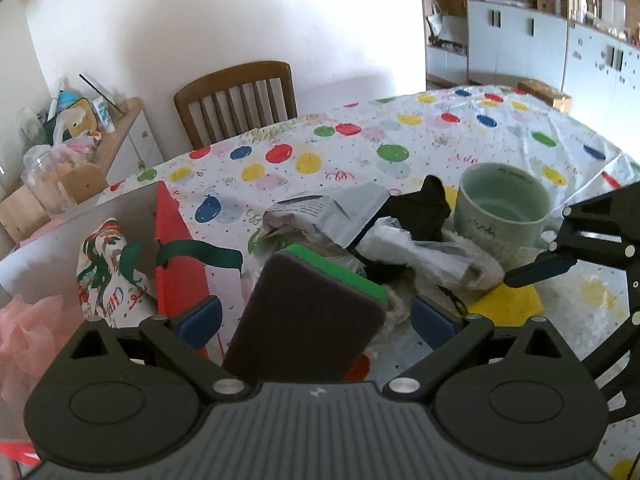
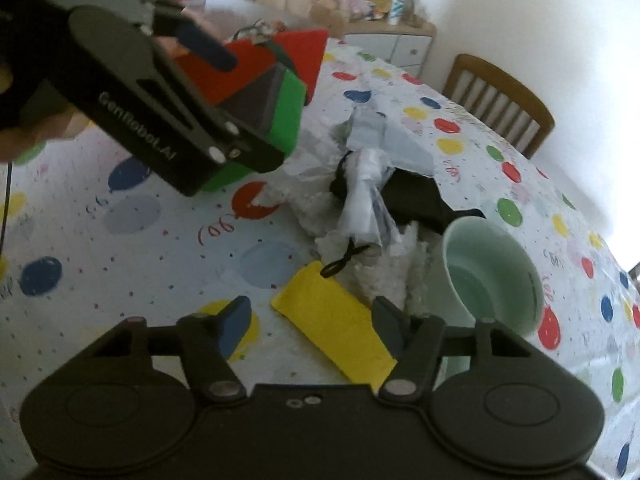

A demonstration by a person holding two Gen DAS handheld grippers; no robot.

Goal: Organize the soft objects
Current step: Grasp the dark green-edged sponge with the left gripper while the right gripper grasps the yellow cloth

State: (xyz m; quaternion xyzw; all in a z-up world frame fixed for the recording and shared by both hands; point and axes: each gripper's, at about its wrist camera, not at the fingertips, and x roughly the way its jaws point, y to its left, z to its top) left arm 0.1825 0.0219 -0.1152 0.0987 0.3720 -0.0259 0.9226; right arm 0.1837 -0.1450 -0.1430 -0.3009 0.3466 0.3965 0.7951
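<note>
A green sponge with a dark scouring face (image 1: 308, 312) stands tilted between the wide-apart fingers of my left gripper (image 1: 316, 316); neither pad touches its sides. In the right wrist view that gripper (image 2: 224, 80) is in the air with the sponge (image 2: 280, 112) against it, in front of the red box (image 2: 304, 52). My right gripper (image 2: 308, 324) is open just above a flat yellow cloth (image 2: 332, 328) on the table; it also shows in the left wrist view (image 1: 516, 276). The red box (image 1: 180, 248) holds a printed fabric bag (image 1: 108, 268) and pink mesh (image 1: 28, 332).
A pile of plastic bags (image 2: 368, 188), black cloth (image 2: 420, 196) and white fleece (image 2: 384, 268) lies mid-table beside a pale green mug (image 2: 492, 276). A wooden chair (image 1: 236, 100) stands behind the table. A cluttered cabinet (image 1: 80, 136) stands to the left.
</note>
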